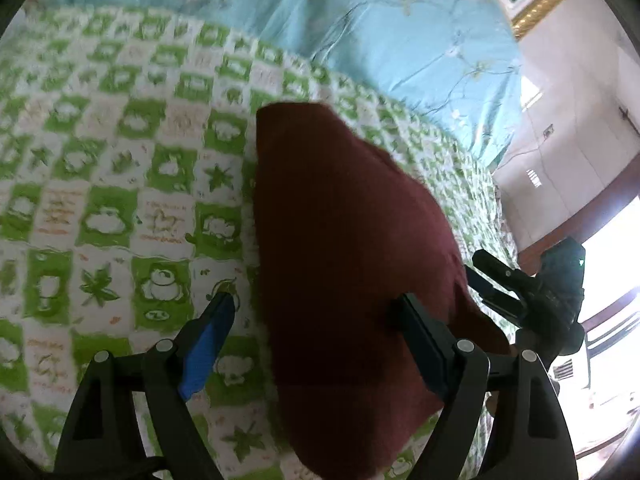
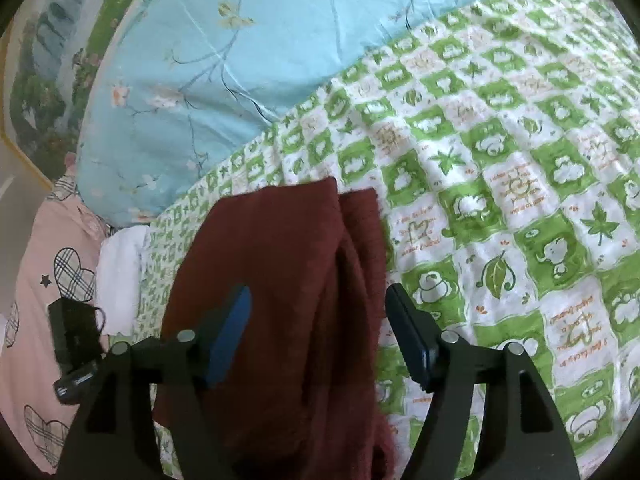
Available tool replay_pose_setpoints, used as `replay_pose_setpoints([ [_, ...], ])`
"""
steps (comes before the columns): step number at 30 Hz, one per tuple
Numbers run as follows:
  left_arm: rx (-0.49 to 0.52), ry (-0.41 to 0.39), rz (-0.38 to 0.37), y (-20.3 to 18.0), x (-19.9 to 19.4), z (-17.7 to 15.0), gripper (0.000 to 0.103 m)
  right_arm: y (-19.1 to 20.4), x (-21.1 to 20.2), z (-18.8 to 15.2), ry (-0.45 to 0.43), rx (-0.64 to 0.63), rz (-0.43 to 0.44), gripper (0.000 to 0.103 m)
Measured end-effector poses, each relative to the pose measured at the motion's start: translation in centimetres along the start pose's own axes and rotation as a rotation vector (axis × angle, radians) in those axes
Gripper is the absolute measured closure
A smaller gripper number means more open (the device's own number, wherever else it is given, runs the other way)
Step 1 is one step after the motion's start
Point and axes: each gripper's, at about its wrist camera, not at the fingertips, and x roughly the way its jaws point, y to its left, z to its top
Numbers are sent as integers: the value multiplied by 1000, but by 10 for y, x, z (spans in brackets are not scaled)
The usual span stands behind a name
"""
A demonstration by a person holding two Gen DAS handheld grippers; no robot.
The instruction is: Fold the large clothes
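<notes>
A dark red knit garment (image 1: 340, 248) lies folded into a narrow strip on the green and white checked bedspread (image 1: 120, 184). My left gripper (image 1: 316, 300) is open above its near end, jaws wide apart on either side of the cloth. In the right wrist view the same garment (image 2: 288, 280) shows lengthwise folds, and my right gripper (image 2: 318, 292) is open over it, jaws spread, holding nothing. The other gripper (image 1: 532, 292) shows at the right edge of the left wrist view.
A light blue floral quilt (image 2: 224, 80) lies at the far side of the bed. A pink heart-print pillow (image 2: 44, 288) with a small black device (image 2: 74, 328) on it sits at the left. A white wall (image 1: 568, 152) is at the right.
</notes>
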Motion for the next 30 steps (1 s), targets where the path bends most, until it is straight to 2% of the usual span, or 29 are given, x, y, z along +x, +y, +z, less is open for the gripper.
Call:
replay_pose_setpoints([
  [3, -49, 48, -60, 11, 15, 2, 12, -8, 13, -1, 61, 43, 58, 26],
  [6, -52, 88, -62, 13, 32, 5, 9, -14, 25, -3, 101, 59, 41, 25],
  [9, -13, 114, -57, 4, 46, 8, 9, -16, 28, -3, 100, 73, 47, 25],
  [12, 55, 140, -36, -14, 57, 5, 17, -11, 34, -2, 123, 57, 32, 25],
  [13, 79, 139, -13, -19, 60, 5, 22, -9, 37, -2, 131, 48, 29, 27],
  [14, 107, 130, 8, -25, 60, 4, 24, -7, 40, -3, 145, 47, 34, 37],
  [16, 133, 113, 23, -32, 57, 3, 36, -8, 43, -4, 155, 78, 64, 50],
  [20, 169, 81, 52, -42, 44, -2, 48, -4, 35, -9, 126, 114, 97, 64],
  [24, 159, 49, 47, -42, 14, -10, 52, 26, 17, -20, 99, 63, 94, 67],
  [30, 122, -18, 74, -17, -66, -40, 53, 83, 15, -55, 135, 3, 194, 68],
])
